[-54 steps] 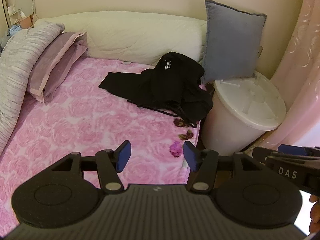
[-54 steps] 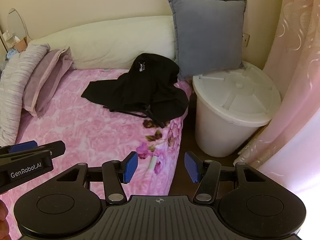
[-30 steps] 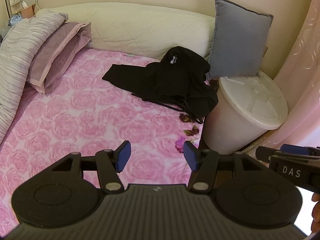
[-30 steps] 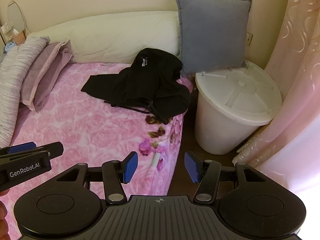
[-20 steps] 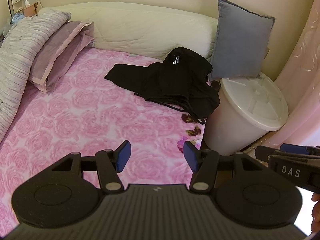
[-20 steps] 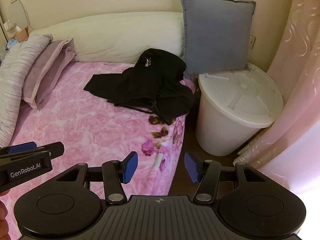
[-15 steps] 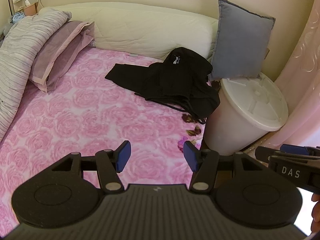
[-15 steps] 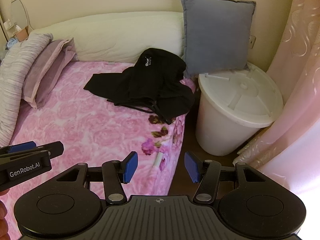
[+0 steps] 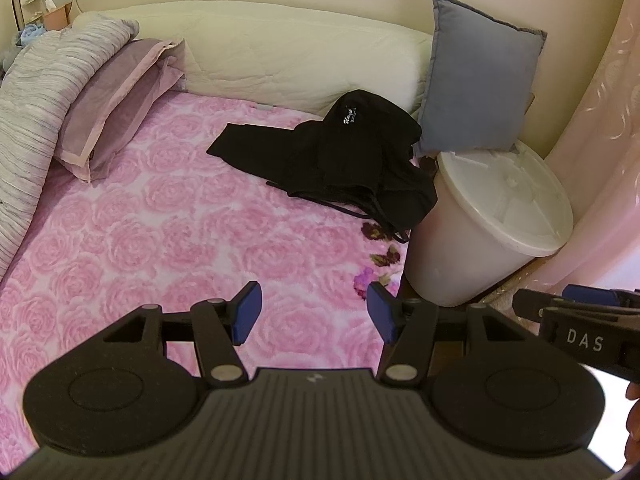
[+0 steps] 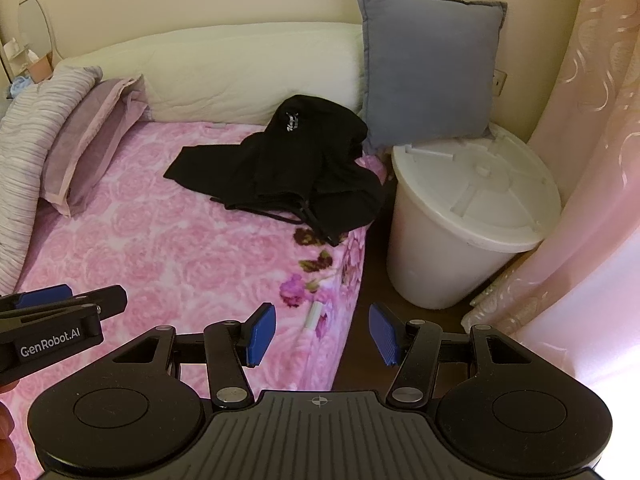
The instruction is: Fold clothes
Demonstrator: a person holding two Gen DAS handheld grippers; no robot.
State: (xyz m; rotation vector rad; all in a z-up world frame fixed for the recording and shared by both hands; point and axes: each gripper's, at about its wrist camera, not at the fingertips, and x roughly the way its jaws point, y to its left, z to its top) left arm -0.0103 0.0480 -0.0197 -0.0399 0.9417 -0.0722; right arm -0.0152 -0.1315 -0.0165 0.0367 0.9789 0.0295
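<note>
- The black clothes (image 9: 344, 160) lie in a loose, rumpled heap on the bed (image 9: 160, 240), at its far right corner, just beside the grey cushion (image 9: 476, 80) and the white bin (image 9: 500, 216).
- I judge the cloth soft, limp and light: it will sag and drag rather than hold a shape, and thin cords trail out of the near side and could snag.
- The flat piece spread toward the left of the heap looks to me the best place to pinch, at an edge or corner, and the heap's right edge hangs near the bed's side.
- My left gripper (image 9: 314, 316) hovers over the bed's near part, jaws apart, holding nothing, well short of the clothes.
- My right gripper (image 10: 322, 334) hangs over the bed's right edge, jaws likewise spread and empty, level with the left one.
</note>
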